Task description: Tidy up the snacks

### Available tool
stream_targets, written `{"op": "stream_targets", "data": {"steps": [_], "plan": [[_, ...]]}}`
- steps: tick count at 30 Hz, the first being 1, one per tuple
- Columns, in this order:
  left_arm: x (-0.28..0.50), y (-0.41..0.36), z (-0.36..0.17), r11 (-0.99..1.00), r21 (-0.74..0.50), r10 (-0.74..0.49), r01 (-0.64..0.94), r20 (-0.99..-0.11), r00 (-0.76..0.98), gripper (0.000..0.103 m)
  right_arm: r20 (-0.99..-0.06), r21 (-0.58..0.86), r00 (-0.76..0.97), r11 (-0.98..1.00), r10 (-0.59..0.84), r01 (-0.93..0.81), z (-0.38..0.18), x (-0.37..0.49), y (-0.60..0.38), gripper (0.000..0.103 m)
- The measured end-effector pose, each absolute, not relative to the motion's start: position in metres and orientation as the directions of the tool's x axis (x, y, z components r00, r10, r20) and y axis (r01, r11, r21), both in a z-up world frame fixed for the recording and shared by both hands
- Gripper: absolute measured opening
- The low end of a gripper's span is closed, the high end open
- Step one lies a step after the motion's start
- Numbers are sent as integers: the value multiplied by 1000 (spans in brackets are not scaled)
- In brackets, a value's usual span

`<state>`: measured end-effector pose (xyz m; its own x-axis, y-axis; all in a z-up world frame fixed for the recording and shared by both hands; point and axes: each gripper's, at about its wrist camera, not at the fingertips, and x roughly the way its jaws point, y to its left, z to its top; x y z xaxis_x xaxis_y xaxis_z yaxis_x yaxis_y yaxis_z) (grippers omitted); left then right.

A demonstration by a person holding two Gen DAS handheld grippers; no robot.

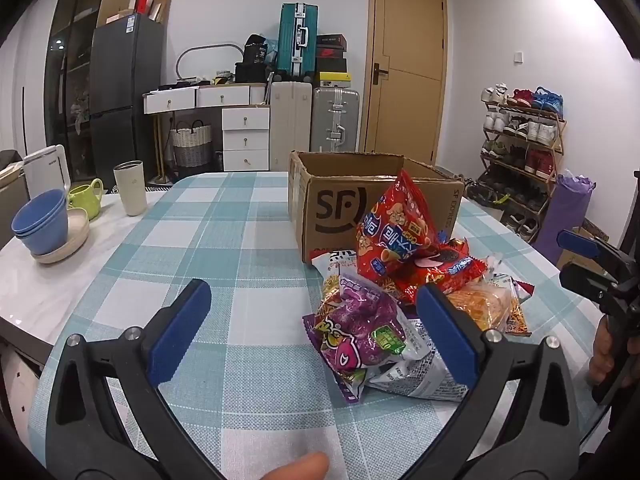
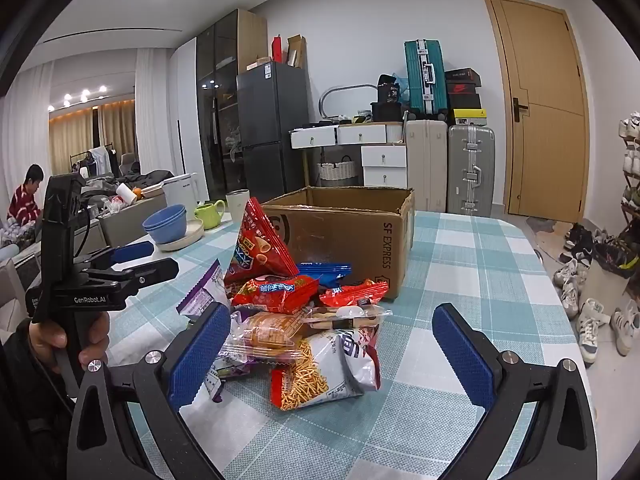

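Left wrist view: bowls, green mug and tumbler stand far left on the bare desk edge, well apart from the work. Centre-right, the box stands open, top flaps up. Just in front of it and touching it lies the snack pile: red bag leaning upright on the box wall, purple bag at the front, white bag under it. Right wrist view: same pile, noodle bag nearest, clear cracker pack on top of it, blue pack against the box.

Risks, as I judge them: bags are slick, puffy and stacked loose, so pulling a low one likely tips the red bag or slides others toward the desk edge. A hard squeeze could crush chips or pop a bag. Both grippers aim at the same pile, so they may clash. A grab at a bag's corner may slip out.

Fingers: left gripper fingers wide apart, nothing held; its right pad overlaps the pile in view, contact unclear. Right gripper fingers wide too, empty, framing the noodle bag without pressing on it; its left pad sits just beside the cracker pack.
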<state>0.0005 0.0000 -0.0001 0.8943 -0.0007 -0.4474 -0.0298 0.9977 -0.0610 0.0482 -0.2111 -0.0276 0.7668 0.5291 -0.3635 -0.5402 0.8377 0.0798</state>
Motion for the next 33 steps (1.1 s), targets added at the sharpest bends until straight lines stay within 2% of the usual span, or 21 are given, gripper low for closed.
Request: {"op": "stream_targets", "data": {"steps": [33], "plan": [[1,0,0,998,-63,-2,-27,-430,903,102,-365,80,766,838,529,-540,-28,48,-211,103]]}}
